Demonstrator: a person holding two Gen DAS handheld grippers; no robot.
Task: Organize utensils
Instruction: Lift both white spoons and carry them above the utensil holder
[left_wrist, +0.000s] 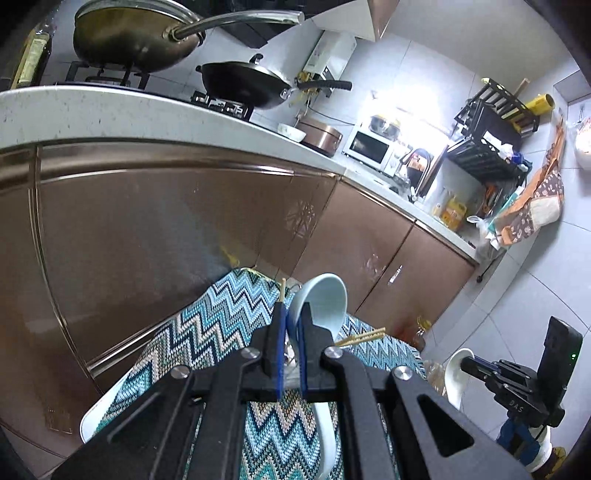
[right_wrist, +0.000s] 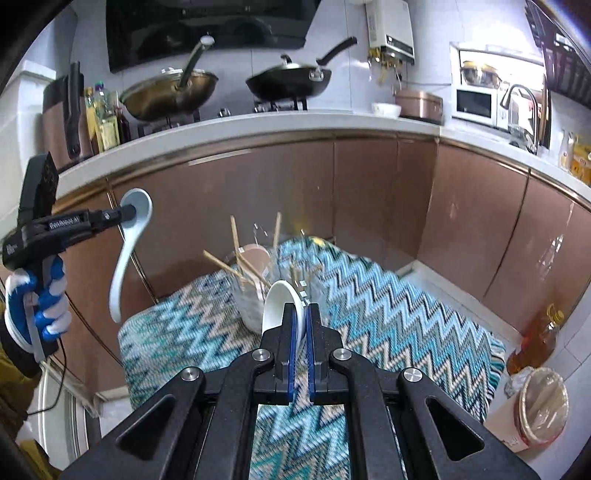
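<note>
Closest to the left wrist camera, the left gripper (left_wrist: 291, 314) has its blue-padded jaws pinched together on the bowl of a pale blue ceramic spoon (left_wrist: 320, 301), whose handle hangs down beneath the black linkage. From the other side the same tool shows up high on the left, a gloved hand (right_wrist: 37, 314) wrapped round its grip, the spoon dangling handle-down well above the cloth.

The right gripper (right_wrist: 302, 314) is likewise clamped, on the rim of a white spoon (right_wrist: 279, 306) (only the bowl end shows past the fingers, so how its handle lies cannot be told). In the left view that white spoon appears at the lower right, held by the black nose of the other tool.

Below both lies a zigzag cloth (right_wrist: 388, 317) in blue, teal and beige, spread over a low surface in front of copper-brown cabinet doors (right_wrist: 369, 199). On it stands a clear container (right_wrist: 255, 302) with several wooden chopsticks (right_wrist: 233, 232) sticking out at odd angles and a pinkish piece inside. More chopsticks (left_wrist: 364, 336) lie on the cloth just beyond the left fingers.

Up on the counter sit two woks (right_wrist: 288, 83) on the hob.
</note>
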